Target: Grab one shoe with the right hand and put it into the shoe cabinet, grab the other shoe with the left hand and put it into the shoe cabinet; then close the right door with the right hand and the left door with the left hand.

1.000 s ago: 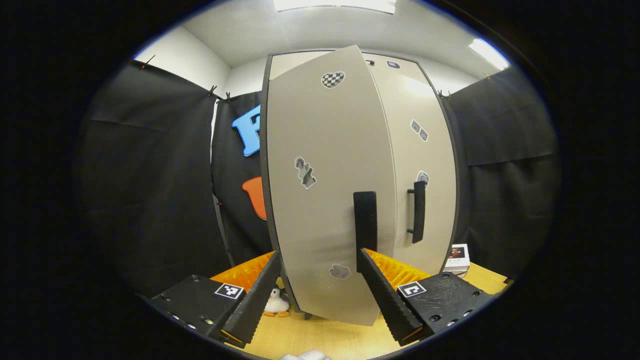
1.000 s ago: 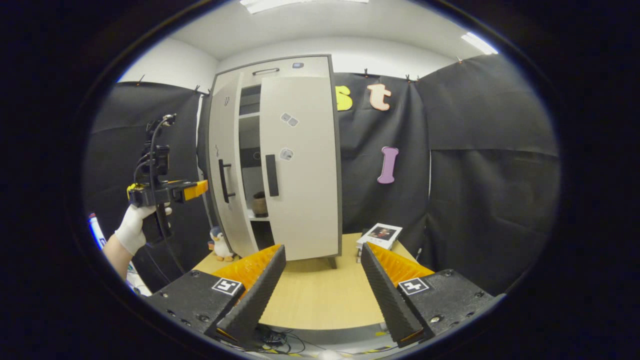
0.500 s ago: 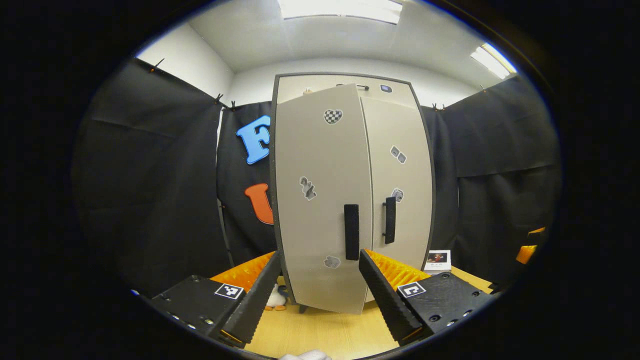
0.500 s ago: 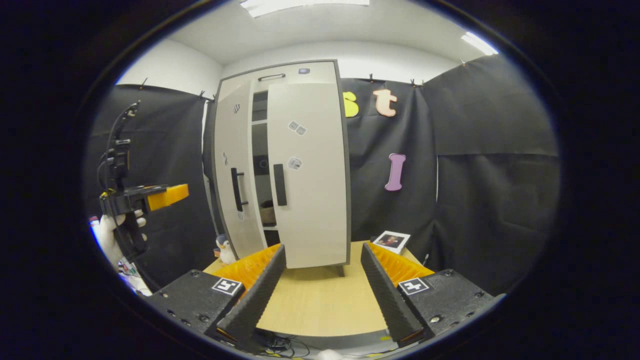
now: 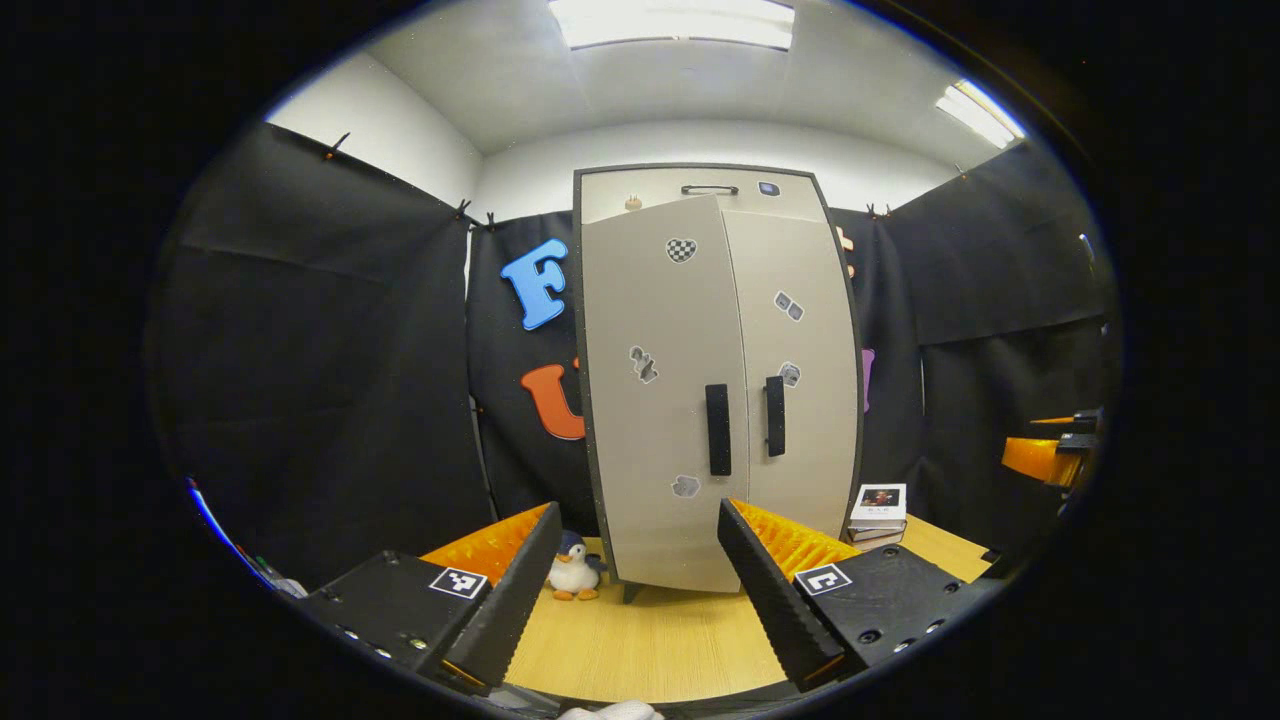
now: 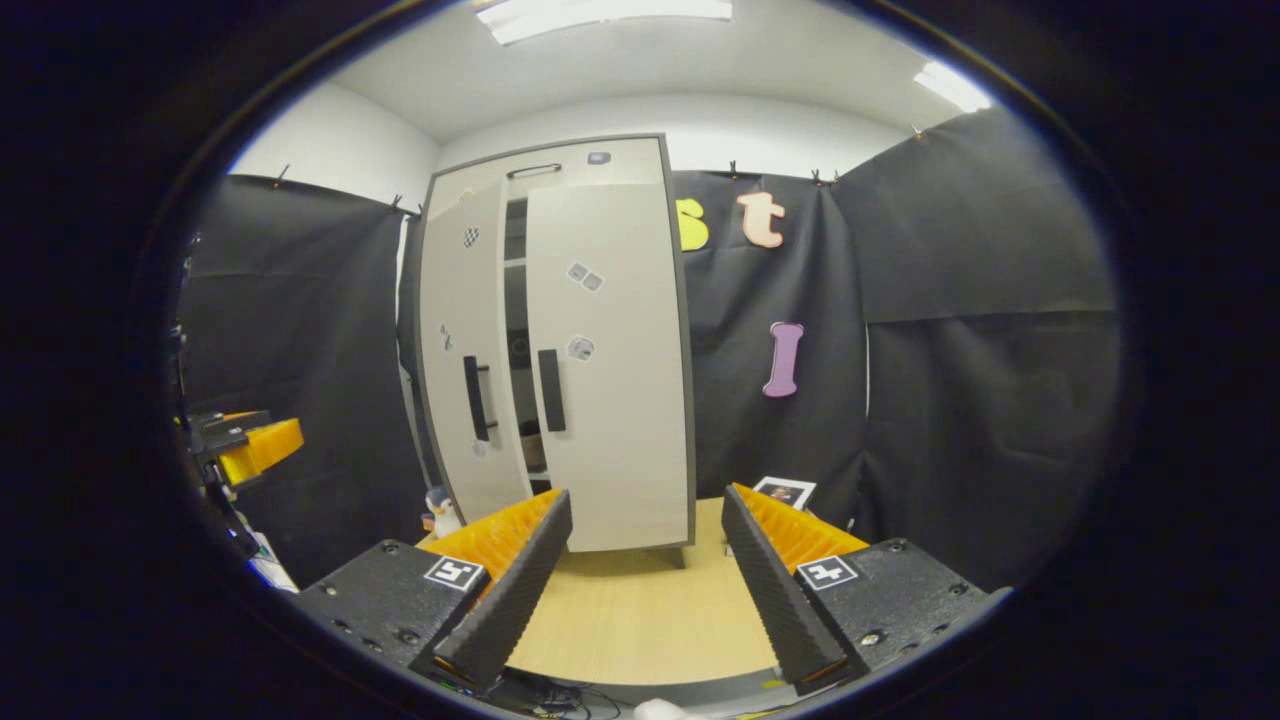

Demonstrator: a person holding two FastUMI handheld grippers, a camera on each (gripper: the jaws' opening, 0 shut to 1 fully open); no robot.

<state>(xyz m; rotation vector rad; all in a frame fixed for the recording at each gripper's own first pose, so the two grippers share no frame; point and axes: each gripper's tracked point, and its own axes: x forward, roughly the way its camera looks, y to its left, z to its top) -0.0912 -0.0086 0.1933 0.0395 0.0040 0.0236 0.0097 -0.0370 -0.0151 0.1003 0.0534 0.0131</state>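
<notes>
While left door hangs ajar | right door shut | tools open

— Walls? 
— Black cloth hung on three sides, clipped along its top; white wall above it.

— Ceiling? 
— White, with lit panels.

— Furnishings? 
— Pale wooden surface; stacked books at its right rear, toy penguin at its left rear.
</notes>
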